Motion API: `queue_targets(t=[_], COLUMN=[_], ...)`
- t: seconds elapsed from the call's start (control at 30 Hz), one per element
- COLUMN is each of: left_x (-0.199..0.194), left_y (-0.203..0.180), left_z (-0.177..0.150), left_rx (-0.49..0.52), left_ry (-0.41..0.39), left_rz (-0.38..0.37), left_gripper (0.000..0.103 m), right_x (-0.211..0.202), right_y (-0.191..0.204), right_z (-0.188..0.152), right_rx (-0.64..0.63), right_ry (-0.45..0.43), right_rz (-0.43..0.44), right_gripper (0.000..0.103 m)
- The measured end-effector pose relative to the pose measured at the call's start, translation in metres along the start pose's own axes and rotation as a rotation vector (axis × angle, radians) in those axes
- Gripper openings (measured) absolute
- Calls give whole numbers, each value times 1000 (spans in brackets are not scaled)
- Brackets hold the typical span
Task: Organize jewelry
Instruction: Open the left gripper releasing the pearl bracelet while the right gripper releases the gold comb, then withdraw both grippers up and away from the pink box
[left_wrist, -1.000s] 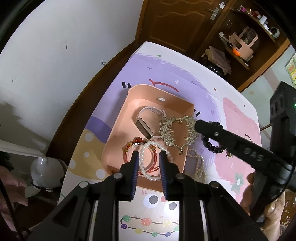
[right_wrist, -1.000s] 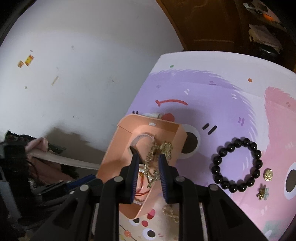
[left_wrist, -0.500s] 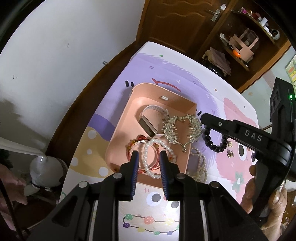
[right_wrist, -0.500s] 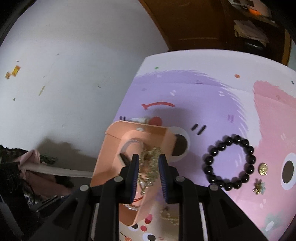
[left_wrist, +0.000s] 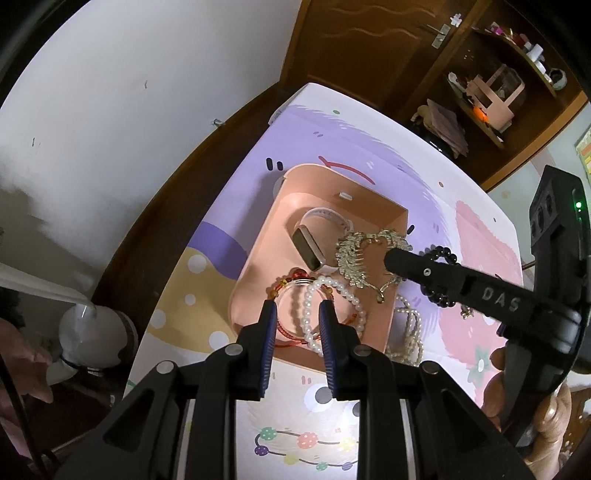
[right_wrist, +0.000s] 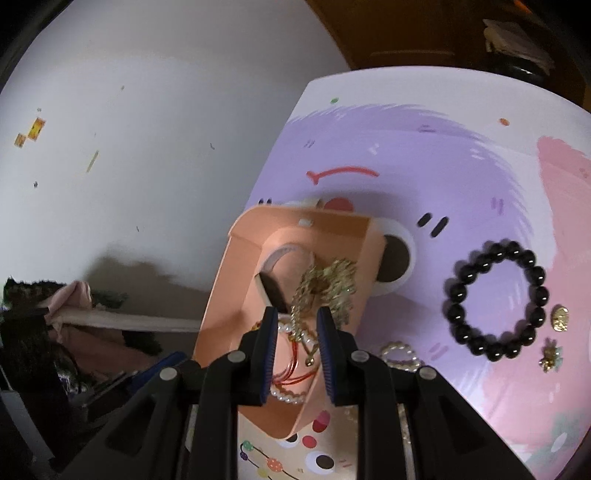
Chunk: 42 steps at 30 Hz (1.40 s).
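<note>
Now, from my station: both claws hang over the pink tray (left_wrist: 258, 266) on the cartoon mat (left_wrist: 476, 236). Left claw (left_wrist: 297, 310) narrowly parted, empty, above the pearl bracelet (left_wrist: 334, 295) and red bangle (left_wrist: 284, 288) in the tray. Right claw (right_wrist: 296, 318) also narrowly parted; gold hair clip (right_wrist: 328, 284) lies past its tips, whether gripped I cannot tell. Watch (left_wrist: 308, 247) in tray. Black bead bracelet (right_wrist: 495, 299) on mat, outside
</note>
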<state>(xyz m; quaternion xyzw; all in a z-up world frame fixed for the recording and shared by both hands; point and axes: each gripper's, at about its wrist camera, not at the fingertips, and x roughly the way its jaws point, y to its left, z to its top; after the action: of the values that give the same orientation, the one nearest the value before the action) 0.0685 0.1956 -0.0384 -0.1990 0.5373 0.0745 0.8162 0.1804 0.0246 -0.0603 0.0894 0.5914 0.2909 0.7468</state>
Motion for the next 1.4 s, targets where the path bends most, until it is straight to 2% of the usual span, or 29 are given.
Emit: queue_targets(t=[0.23,0.43,0.57,0.63,0.7,0.9,1.1,1.17,1.23,1.4], left_x=[2,6,5,4,3,3,0,-2,-6,-17], left_y=[4,5,6,9,12,16,10,5,-1,-22], left_z=[-3,-5,-6,-7,-6,-7,-9,-9,-10,-17], left_rx=[-4,-18,-16,-23,-33,-43,-13,1,19,84], left_ry=[3,16,10,5,0,-1,-11,-18,-37,-84], left_rz=[2,-6,-5,-2,2,2,3,-2,2,13], left_gripper=[22,24,26,30,33,34,34,39,53,61], right_x=[-1,14,37,40,46,55,34,20,7,-41], right_y=[8,11,20,26,31,42,36,33,30,17], right_z=[1,9,15,18,20,16,14,11,7,-11], right_rx=[-19,-15,-16,-27,-20,-47,-41,-53,-64,-79], right_ry=[-60,-33,24,19,42,62,4,-9,-25,-100], right_rz=[-68,-63,-67,-80,-37,12,6,9,8,0], right_gripper=[22,21,22,24,24,24,24,24,24,24])
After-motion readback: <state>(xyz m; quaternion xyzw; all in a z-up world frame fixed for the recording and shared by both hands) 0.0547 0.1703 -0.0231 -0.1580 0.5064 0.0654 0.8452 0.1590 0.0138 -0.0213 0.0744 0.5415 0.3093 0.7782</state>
